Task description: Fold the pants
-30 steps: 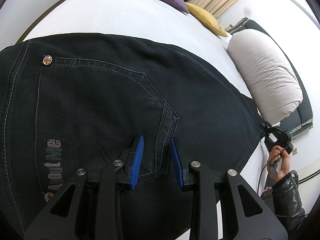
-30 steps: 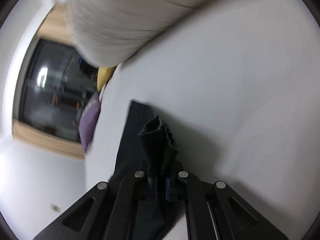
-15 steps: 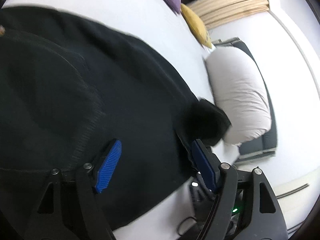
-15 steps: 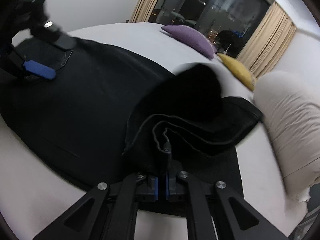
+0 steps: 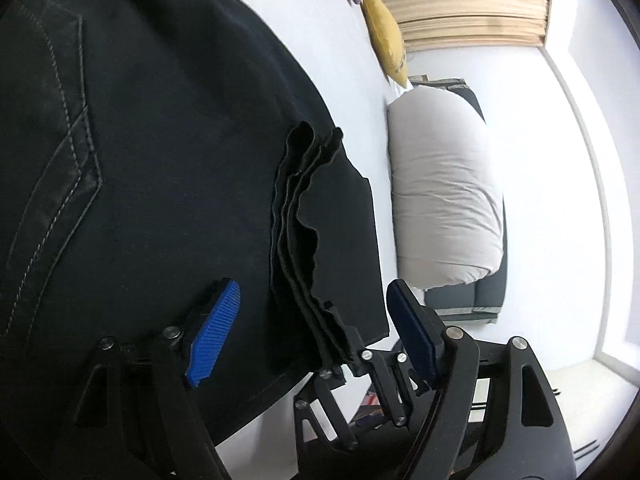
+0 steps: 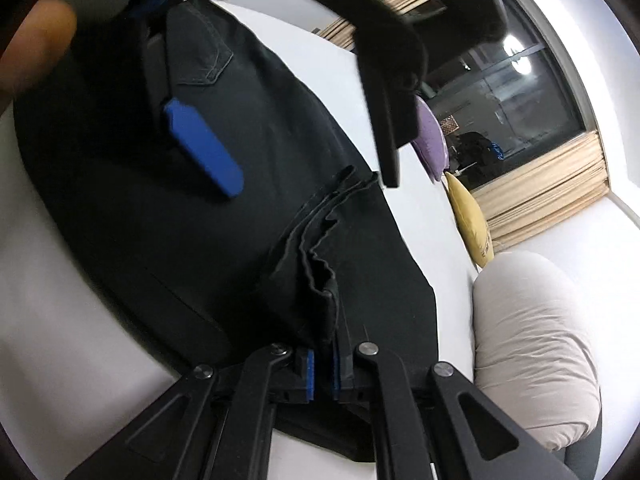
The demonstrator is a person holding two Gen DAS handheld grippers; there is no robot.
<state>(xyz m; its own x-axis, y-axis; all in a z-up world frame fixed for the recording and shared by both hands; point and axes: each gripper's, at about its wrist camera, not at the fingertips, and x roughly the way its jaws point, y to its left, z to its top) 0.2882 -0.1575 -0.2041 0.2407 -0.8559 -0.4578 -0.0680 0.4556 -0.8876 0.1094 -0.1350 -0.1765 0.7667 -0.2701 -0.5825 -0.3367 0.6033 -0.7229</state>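
Black denim pants (image 5: 168,168) lie flat on a white bed (image 5: 328,40), back pocket stitching showing at the left. My right gripper (image 6: 324,372) is shut on the bunched leg hem (image 6: 320,264) and holds that ruffled edge (image 5: 304,216) over the pants. My left gripper (image 5: 312,340) is open wide, its blue pads (image 5: 212,340) either side of the hem, just above the cloth. It also shows in the right wrist view (image 6: 204,148), and the right gripper in the left wrist view (image 5: 360,360).
A large grey-white pillow (image 5: 444,192) lies beyond the pants' end. A yellow cushion (image 5: 386,32) and a purple cushion (image 6: 430,136) sit further up the bed. Beige curtains (image 6: 540,188) and a dark window (image 6: 500,92) are behind.
My right gripper has carried the leg hem from the far end back over the pants. My left gripper has opened wide and swung toward the hem.
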